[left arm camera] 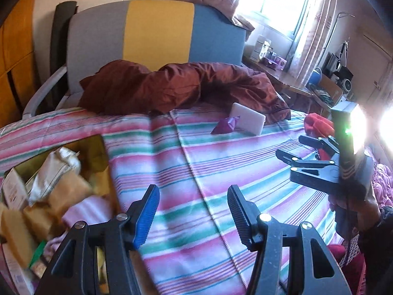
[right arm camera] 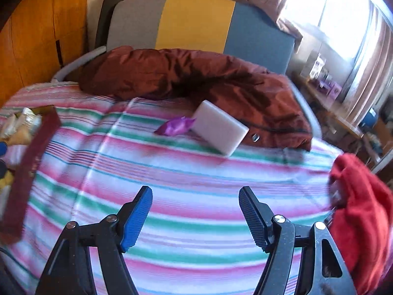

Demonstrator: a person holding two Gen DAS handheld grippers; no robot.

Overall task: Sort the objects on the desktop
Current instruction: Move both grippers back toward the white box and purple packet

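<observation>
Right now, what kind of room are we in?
Probably a bedroom: a pink-and-green striped bed sheet, a rumpled maroon quilt against a grey, yellow and blue padded headboard, and pinkish window curtains.

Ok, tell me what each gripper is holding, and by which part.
Nothing is held. The left gripper and right gripper both hover with jaws open over the striped sheet.

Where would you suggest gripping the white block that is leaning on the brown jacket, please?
Grip the white block across its thin faces at the raised upper edge, coming from above. It stands tilted against the brown jacket, so that edge is clear of the striped sheet.
</observation>
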